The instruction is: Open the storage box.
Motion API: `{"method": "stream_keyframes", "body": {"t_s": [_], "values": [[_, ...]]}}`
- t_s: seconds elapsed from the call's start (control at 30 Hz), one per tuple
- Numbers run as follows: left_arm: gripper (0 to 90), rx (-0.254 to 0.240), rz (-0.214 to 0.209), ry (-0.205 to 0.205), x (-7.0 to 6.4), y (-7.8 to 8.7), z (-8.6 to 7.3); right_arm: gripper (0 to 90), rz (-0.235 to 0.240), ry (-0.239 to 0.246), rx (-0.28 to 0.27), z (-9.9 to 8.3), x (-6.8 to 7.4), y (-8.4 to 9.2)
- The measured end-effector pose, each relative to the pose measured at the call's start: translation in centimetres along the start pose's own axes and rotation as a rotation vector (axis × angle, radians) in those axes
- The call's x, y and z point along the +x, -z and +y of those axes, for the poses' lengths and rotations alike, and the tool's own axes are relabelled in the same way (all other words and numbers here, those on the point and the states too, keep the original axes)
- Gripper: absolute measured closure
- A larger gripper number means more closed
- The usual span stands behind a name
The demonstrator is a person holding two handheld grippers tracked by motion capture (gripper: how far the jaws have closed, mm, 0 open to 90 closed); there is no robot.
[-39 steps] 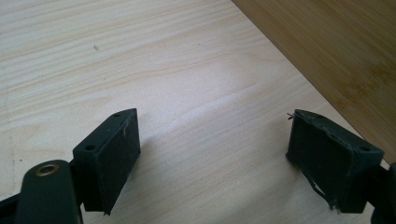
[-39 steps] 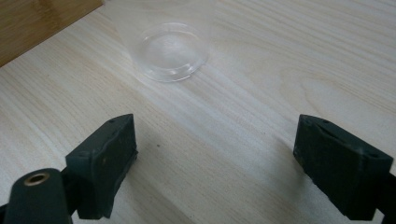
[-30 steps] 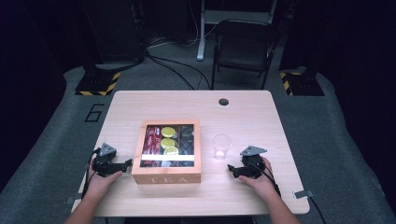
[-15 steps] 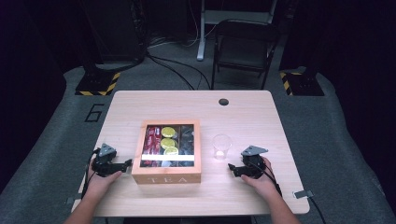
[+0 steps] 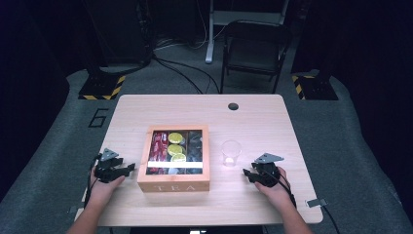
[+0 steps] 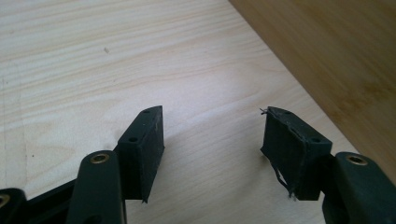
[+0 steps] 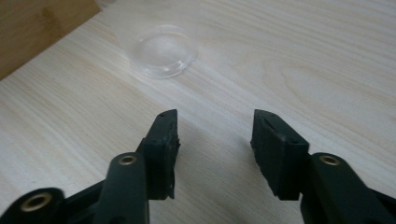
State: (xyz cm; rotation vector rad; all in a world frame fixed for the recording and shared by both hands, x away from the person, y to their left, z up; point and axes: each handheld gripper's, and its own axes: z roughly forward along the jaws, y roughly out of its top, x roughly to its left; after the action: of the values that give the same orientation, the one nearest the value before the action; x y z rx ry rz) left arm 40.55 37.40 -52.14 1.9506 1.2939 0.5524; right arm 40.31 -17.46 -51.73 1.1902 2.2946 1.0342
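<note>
Flanking the tea box (image 5: 174, 165), both tongs (image 5: 127, 168) (image 5: 247, 174) have just been closing, still apart, gripping nothing.

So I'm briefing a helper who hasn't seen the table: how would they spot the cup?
On the light wooden table, find the wooden tea box with its window lid. The cup stands upright just right of it: clear plastic, empty, the one see-through thing there.
</note>
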Motion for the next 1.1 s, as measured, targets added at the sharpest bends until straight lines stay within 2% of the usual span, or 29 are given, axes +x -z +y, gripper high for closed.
{"method": "stream_keyframes", "body": {"t_s": [0.03, 0.07, 0.1, 0.13, 0.17, 0.2, 0.3, 0.33, 0.4, 0.47, 0.53, 0.6, 0.8, 0.93, 1.0, 1.03, 1.1], "values": [[39.6, -0.004, -0.006, 0.007, -0.1, 0.2, 0.1, 58.1, -0.003, -0.012, 0.0, 0.2, 0.2, 0.3], [39.6, -0.011, -0.016, 0.018, -0.1, 0.4, 0.2, 59.7, 0.002, -0.003, -0.015, 0.4, 0.3, 0.4], [39.7, -0.027, -0.029, 0.037, -0.2, 0.7, 0.4, 61.4, 0.009, -0.013, -0.003, 0.7, 0.5, 0.7], [39.8, -0.046, -0.04, 0.052, -0.3, 0.9, 0.5, 64.4, 0.03, -0.01, -0.013, 1.1, 0.8, 1.0], [39.8, -0.058, -0.047, 0.06, -0.3, 1.2, 0.7, 64.4, 0.03, -0.01, -0.013, 1.1, 0.8, 1.0], [39.8, -0.056, -0.052, 0.06, -0.4, 1.4, 0.9, 65.6, 0.042, 0.014, 0.003, 1.4, 1.2, 1.3], [39.9, -0.057, -0.047, 0.064, -0.7, 1.8, 1.5, 65.8, 0.065, 0.023, 0.005, 1.8, 1.6, 1.7], [41.2, -0.054, -0.033, 0.056, -1.0, 2.0, 2.0, 65.7, 0.074, 0.034, 0.013, 2.3, 2.0, 2.2], [42.0, -0.041, -0.038, 0.055, -1.2, 2.1, 2.3, 65.6, 0.082, 0.038, 0.006, 2.5, 2.2, 2.5], [42.1, -0.013, -0.033, 0.016, -1.7, 2.3, 3.0, 65.6, 0.092, 0.042, -0.01, 3.0, 2.6, 3.2], [42.5, -0.017, -0.04, 0.007, -2.2, 2.7, 3.4, 67.5, 0.086, 0.065, -0.023, 3.5, 3.2, 3.7], [43.3, -0.034, -0.04, -0.008, -2.5, 3.2, 3.9, 69.5, 0.099, 0.075, -0.032, 4.1, 4.1, 4.4], [42.8, -0.097, -0.069, -0.004, -3.1, 4.9, 4.7, 71.8, 0.122, 0.095, -0.059, 4.8, 5.5, 5.1], [42.5, -0.112, -0.072, -0.006, -3.6, 5.8, 4.8, 72.1, 0.158, 0.1, -0.08, 5.1, 6.6, 5.5], [43.3, -0.111, -0.07, -0.02, -3.8, 6.2, 4.8, 74.5, 0.184, 0.106, -0.079, 5.2, 7.2, 5.7], [44.9, -0.107, -0.068, -0.045, -4.1, 6.6, 4.7, 74.9, 0.195, 0.114, -0.077, 5.2, 7.5, 5.6], [45.3, -0.116, -0.067, -0.044, -4.2, 6.6, 4.6, 74.9, 0.2, 0.12, -0.076, 5.2, 7.7, 5.5]]}}
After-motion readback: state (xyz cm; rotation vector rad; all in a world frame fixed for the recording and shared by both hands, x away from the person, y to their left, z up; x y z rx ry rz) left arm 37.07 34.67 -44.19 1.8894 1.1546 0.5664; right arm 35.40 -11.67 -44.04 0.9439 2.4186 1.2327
